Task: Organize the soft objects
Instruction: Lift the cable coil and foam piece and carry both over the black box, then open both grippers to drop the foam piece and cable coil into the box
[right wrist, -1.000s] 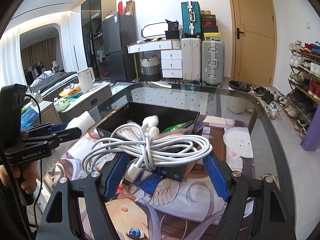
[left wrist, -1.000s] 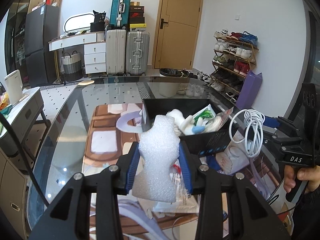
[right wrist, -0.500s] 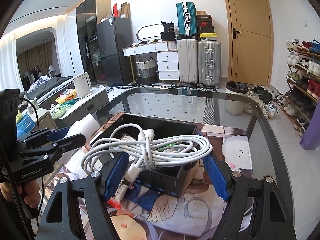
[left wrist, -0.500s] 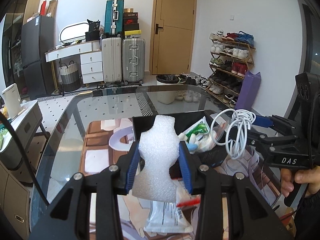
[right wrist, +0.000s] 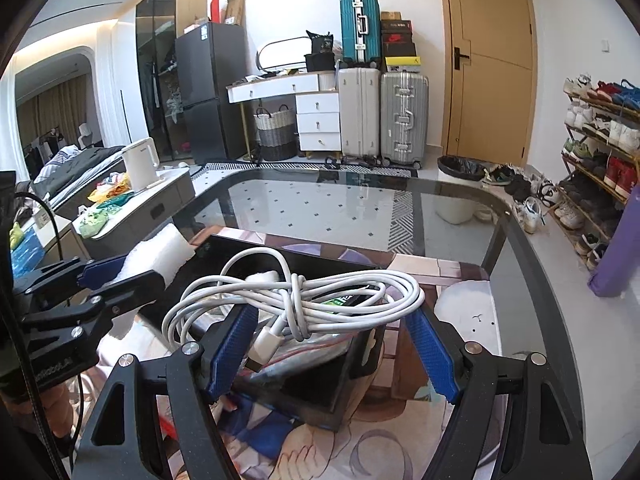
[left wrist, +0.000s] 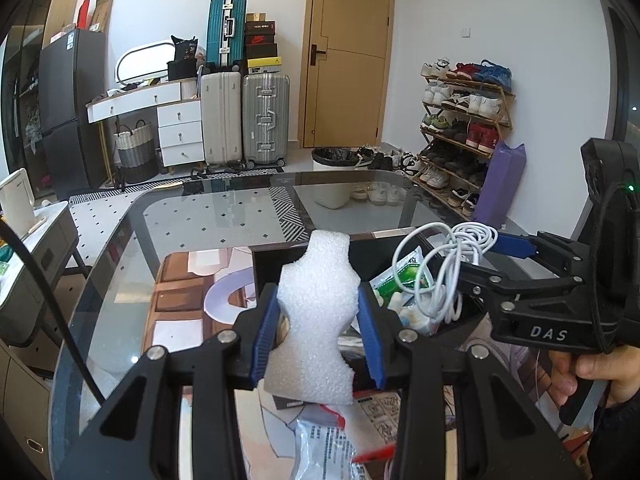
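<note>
My left gripper (left wrist: 318, 340) is shut on a white foam piece (left wrist: 316, 320), held upright above the near side of the black box (left wrist: 276, 264). My right gripper (right wrist: 332, 344) is shut on a coiled white cable (right wrist: 296, 300) and holds it over the same black box (right wrist: 312, 384). The cable also shows in the left wrist view (left wrist: 444, 268), hanging over the box's right part. The left gripper with the foam (right wrist: 160, 256) shows at the left of the right wrist view. The box holds a green packet (left wrist: 400, 280) and white soft items.
The box stands on a printed mat (right wrist: 460, 300) on a glass table (right wrist: 360, 208). A plastic-wrapped packet (left wrist: 324, 448) and printed paper lie on the mat near me. A white side cabinet (right wrist: 132, 208) stands left of the table.
Both grippers rose and moved forward over the black box, carrying the foam and the cable. The box now lies lower and closer under both grippers.
</note>
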Available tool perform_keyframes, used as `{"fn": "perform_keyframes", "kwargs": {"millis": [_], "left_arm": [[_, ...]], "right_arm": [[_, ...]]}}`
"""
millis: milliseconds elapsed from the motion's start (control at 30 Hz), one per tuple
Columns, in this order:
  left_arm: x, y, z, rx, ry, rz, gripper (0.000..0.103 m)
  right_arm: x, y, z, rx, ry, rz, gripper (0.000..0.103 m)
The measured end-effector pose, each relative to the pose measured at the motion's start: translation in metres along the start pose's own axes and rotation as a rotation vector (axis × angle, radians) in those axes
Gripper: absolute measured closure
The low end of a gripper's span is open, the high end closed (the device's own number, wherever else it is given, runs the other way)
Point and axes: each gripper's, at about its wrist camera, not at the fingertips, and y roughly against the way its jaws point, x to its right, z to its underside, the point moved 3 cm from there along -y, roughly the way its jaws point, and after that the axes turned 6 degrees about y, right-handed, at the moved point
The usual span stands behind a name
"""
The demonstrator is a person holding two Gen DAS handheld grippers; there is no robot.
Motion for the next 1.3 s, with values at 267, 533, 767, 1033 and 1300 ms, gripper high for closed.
{"fn": "perform_keyframes", "kwargs": {"millis": [267,533,767,1033,1300], "left_arm": [[-0.003,-0.022,-0.005,-0.029,0.023,0.006,0.066],[-0.007,-0.039,-0.001,-0.061,0.03,-0.011,0.066],[-0.008,-0.042,0.002,-0.07,0.019,-0.011,0.065],[-0.007,-0.029,0.0,-0.048,0.029,0.012,0.035],[-0.016,-0.016,-0.003,-0.013,0.078,0.011,0.015]], "right_arm": [[-0.007,-0.021,-0.005,-0.026,0.075,0.056,0.026],[-0.02,-0.044,-0.006,-0.073,0.14,0.056,0.026],[-0.027,-0.048,0.002,-0.097,0.222,0.068,0.023],[-0.02,-0.018,0.005,-0.057,0.218,0.081,0.008],[-0.022,-0.032,0.0,-0.118,0.22,0.073,0.007]]}}
